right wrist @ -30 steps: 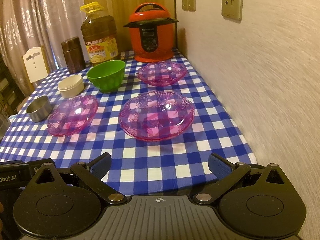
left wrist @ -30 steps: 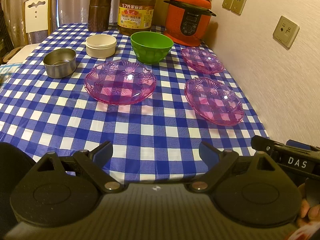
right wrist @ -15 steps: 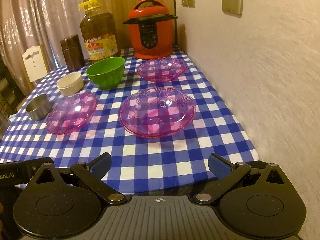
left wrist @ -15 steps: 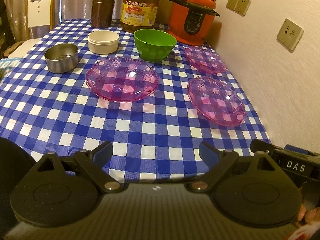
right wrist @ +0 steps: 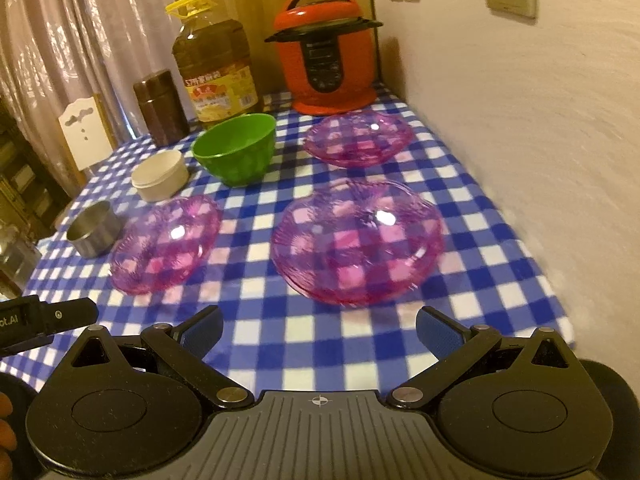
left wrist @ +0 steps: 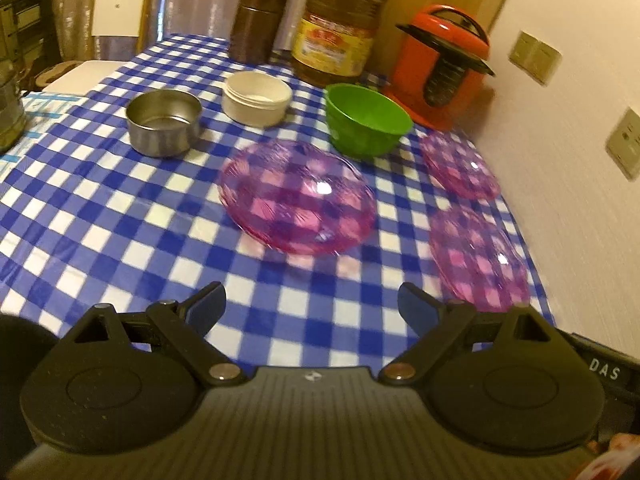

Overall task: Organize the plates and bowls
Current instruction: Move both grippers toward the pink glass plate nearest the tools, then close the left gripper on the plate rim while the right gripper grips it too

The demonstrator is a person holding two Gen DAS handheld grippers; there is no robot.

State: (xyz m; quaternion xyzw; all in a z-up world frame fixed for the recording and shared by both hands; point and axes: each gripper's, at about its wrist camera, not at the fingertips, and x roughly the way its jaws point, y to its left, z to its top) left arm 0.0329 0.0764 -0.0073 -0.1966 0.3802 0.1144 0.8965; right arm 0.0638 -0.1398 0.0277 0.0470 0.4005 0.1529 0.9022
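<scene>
Three pink glass plates lie on the blue checked tablecloth. In the left wrist view one plate (left wrist: 298,196) lies in the middle, one (left wrist: 478,256) near right, one (left wrist: 460,166) far right. In the right wrist view they show as the left plate (right wrist: 166,242), the near plate (right wrist: 356,240) and the far plate (right wrist: 358,138). A green bowl (left wrist: 366,120) (right wrist: 236,148), a cream bowl (left wrist: 256,98) (right wrist: 160,174) and a steel bowl (left wrist: 164,122) (right wrist: 94,228) stand behind. My left gripper (left wrist: 312,306) is open and empty before the middle plate. My right gripper (right wrist: 318,326) is open and empty before the near plate.
A red pressure cooker (left wrist: 438,64) (right wrist: 328,68), an oil bottle (left wrist: 338,36) (right wrist: 214,72) and a brown canister (left wrist: 258,22) (right wrist: 160,108) stand at the back. The wall (right wrist: 520,140) runs along the table's right edge. A white chair (left wrist: 118,4) stands far left.
Both grippers have moved forward over the table's near edge, closer to the plates. The left view has tilted and swung right. Both stay open.
</scene>
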